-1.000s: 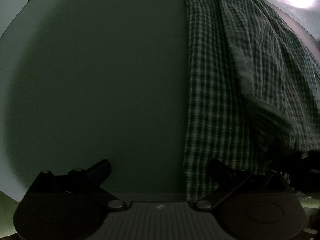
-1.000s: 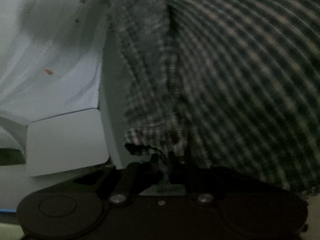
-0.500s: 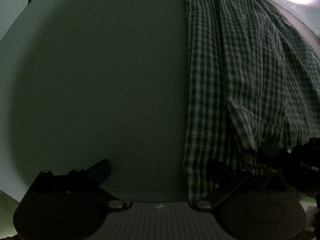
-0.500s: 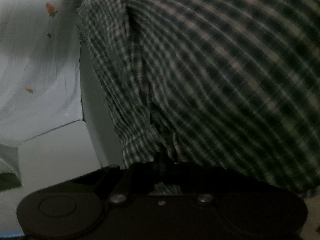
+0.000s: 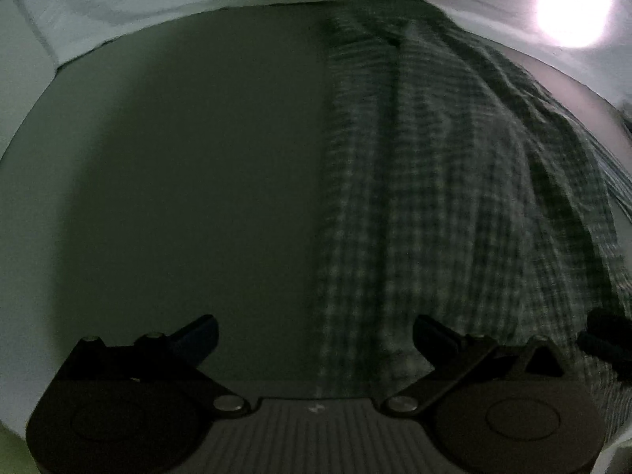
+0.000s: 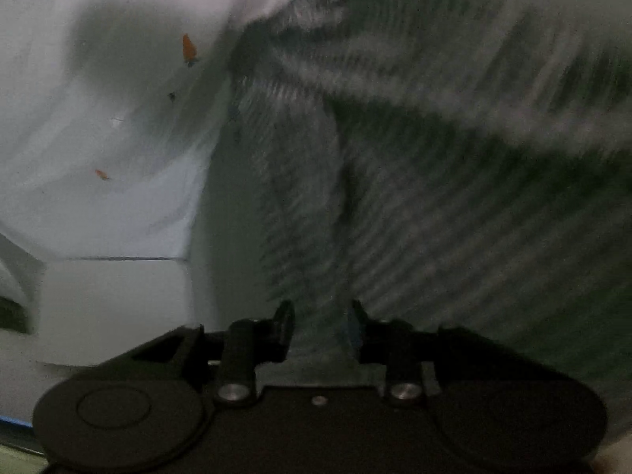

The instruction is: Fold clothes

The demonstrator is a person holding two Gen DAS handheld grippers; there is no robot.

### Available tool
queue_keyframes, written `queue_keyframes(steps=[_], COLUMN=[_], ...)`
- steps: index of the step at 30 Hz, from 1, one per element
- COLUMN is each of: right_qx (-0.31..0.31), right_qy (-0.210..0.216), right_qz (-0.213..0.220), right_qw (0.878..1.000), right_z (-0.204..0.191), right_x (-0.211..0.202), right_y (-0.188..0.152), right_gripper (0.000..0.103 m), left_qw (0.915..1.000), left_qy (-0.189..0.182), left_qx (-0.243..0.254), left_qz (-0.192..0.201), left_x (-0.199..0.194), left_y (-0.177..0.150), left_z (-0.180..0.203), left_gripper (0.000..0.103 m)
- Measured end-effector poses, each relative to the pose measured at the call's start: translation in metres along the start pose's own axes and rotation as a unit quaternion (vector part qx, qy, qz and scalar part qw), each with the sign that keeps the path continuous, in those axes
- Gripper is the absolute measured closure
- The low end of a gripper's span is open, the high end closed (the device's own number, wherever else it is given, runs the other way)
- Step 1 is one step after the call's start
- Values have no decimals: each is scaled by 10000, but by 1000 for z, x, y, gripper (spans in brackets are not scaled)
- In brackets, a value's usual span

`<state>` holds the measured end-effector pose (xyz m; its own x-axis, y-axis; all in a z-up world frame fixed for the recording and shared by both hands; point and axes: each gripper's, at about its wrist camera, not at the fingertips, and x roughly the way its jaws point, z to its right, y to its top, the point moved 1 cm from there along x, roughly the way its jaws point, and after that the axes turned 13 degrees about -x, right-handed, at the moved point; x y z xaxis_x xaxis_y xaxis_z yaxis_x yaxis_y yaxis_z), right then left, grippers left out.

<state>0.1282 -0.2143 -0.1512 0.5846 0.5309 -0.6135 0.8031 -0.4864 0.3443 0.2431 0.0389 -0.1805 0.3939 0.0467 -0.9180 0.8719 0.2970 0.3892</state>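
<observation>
A green and white checked shirt [image 5: 454,181] lies spread on a dark table top [image 5: 177,177], filling the right half of the left wrist view. My left gripper [image 5: 316,330] is wide open and empty, its right finger over the shirt's left edge. In the right wrist view the shirt [image 6: 454,181] is blurred and fills the right side. My right gripper [image 6: 322,322] stands open a little just above the cloth, with nothing between the fingers. The right gripper's dark body [image 5: 604,339] shows at the left wrist view's right edge.
A white sheet or wall [image 6: 98,181] with small orange marks lies left of the shirt. A white block [image 6: 110,304] sits at the lower left. A bright lamp glare [image 5: 572,4] is at the upper right. The table's far edge [image 5: 197,15] meets white cloth.
My right gripper, shut on a fold of the shirt before, has opened and let the cloth go. The shirt now lies flatter. The left gripper has tilted up slightly and stays open.
</observation>
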Motion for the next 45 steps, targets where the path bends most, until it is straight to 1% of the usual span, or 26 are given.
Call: queue_keyframes(steps=[2, 3, 4, 6, 11, 14, 15, 16, 18, 19, 20, 23, 24, 26, 28, 31, 32, 33, 34, 35, 36, 37, 39, 41, 43, 45], right_qx=[-468, -548, -627, -741, -186, 136, 164, 193, 153, 115, 111, 91, 66, -85, -179, -207, -169, -112, -52, 7, 133, 386, 800, 1206, 1492, 1174], right_qy=[-585, -808, -1031, -1462, -2428, -2886, -3133, -3376, -3832, -4013, -4139, -4353, -4432, -4633, -4815, -4955, -4967, -4919, -4737, -4553, -4270, -3786, -2902, -1989, -1065, -187], right_qz=[178, 298, 418, 645, 1204, 1810, 1994, 2176, 2420, 2467, 2456, 2339, 2311, 2241, 2134, 2083, 2086, 2099, 2182, 2263, 2366, 2494, 2642, 2762, 2785, 2407], right_qw=[9970, 9948, 9918, 9844, 9624, 9401, 9283, 9156, 8913, 8820, 8765, 8693, 8661, 8573, 8499, 8430, 8423, 8449, 8532, 8611, 8727, 8905, 9163, 9325, 9428, 9633], right_z=[6, 13, 21, 36, 92, 115, 121, 126, 135, 141, 148, 163, 166, 167, 167, 168, 166, 165, 165, 164, 165, 165, 159, 153, 143, 107], right_x=[-15, -25, -35, -53, -91, -118, -124, -130, -134, -135, -134, -128, -125, -121, -116, -111, -110, -112, -114, -117, -119, -120, -110, -100, -88, -58], right_y=[11, 14, 17, 25, 48, 65, 71, 78, 94, 103, 111, 129, 133, 139, 142, 143, 143, 143, 144, 145, 146, 146, 145, 145, 145, 152], right_gripper=[66, 66, 64, 63, 62, 61, 60, 56, 54, 54, 54, 50, 48, 39, 32, 29, 30, 34, 58, 86, 87, 88, 89, 90, 90, 90], left_qw=[9999, 9997, 9995, 9992, 9985, 9979, 9976, 9974, 9968, 9964, 9963, 9959, 9965, 9974, 9983, 9989, 9989, 9989, 9990, 9990, 9991, 9991, 9992, 9992, 9993, 9994], left_qy=[-8, -6, -2, 25, 83, 177, 222, 270, 406, 466, 508, 553, 493, 421, 337, 140, 119, 97, 77, 71, 66, 62, 55, 42, 27, 19], left_qx=[166, 249, 315, 406, 543, 621, 643, 665, 694, 702, 695, 680, 637, 512, 363, 34, 44, 54, 67, 113, 133, 153, 165, 163, 177, 178], left_qz=[-5, 4, 18, 29, 73, 95, 93, 89, 15, -30, -77, -203, -231, -269, -308, -451, -450, -448, -445, -418, -399, -381, -360, -352, -323, -305], left_x=[-2, 1, 0, 6, 17, 26, 35, 44, 57, 61, 64, 76, 77, 79, 81, 83, 83, 83, 84, 84, 84, 84, 85, 84, 84, 84], left_y=[1, 2, -8, -6, 7, 21, 28, 34, 44, 48, 51, 60, 62, 63, 62, 61, 61, 61, 61, 60, 60, 59, 59, 59, 57, 56], left_z=[4, 10, 7, 16, 33, 48, 56, 64, 73, 75, 75, 81, 82, 81, 77, 67, 66, 65, 65, 66, 67, 68, 69, 68, 68, 67], left_gripper=[0, 0, 0, 0, 0, 0, 0, 0, 0, 0, 0, 0, 0, 0, 0, 0, 0, 0, 0, 0, 0, 0, 0, 0, 0, 0])
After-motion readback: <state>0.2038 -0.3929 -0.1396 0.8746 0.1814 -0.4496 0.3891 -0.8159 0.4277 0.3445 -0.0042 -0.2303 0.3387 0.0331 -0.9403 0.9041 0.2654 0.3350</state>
